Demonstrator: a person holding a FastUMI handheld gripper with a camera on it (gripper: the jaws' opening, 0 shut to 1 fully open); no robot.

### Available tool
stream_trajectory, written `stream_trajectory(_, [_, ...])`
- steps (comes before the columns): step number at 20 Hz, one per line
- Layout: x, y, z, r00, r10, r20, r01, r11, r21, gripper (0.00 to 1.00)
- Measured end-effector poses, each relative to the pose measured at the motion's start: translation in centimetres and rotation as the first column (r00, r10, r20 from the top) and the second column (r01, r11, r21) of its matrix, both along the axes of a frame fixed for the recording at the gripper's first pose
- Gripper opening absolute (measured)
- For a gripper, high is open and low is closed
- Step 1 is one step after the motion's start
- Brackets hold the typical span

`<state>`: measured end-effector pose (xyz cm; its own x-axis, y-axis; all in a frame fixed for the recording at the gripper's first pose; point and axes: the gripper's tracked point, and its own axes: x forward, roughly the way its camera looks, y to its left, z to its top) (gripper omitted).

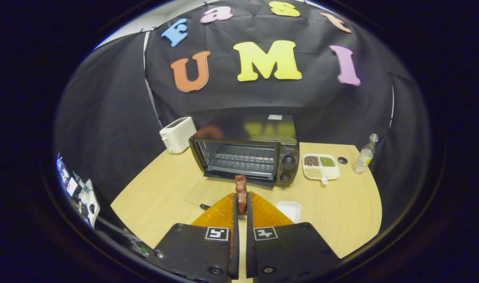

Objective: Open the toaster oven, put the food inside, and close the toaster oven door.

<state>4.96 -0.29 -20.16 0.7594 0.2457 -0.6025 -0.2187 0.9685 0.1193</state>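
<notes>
A black toaster oven (247,151) stands on the wooden table with its glass door (208,191) folded down flat toward me, showing the wire rack (243,159) inside. My gripper (241,198) is shut on a reddish-brown piece of food (240,188), which sticks up from between the fingertips. The food hangs above the lowered door, just in front of the oven's opening.
A white pop-up toaster (177,134) sits left of the oven. To the right lie a divided white dish (321,166) of grains, a small dark cap (342,160) and a clear bottle (364,154). A small white tray (289,210) lies beside my right finger.
</notes>
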Motion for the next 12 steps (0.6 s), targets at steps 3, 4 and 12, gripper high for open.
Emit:
stream_trajectory(3, [2.4, 0.8, -2.1, 0.999, -0.035, 0.015, 0.035, 0.999, -0.028, 0.10])
stream_trajectory(4, [3.1, 1.2, -3.0, 0.999, -0.044, 0.013, 0.045, 0.998, -0.034, 0.10])
stream_trajectory(12, [9.3, 5.0, -7.3, 0.987, -0.159, 0.033, 0.158, 0.987, 0.037, 0.10])
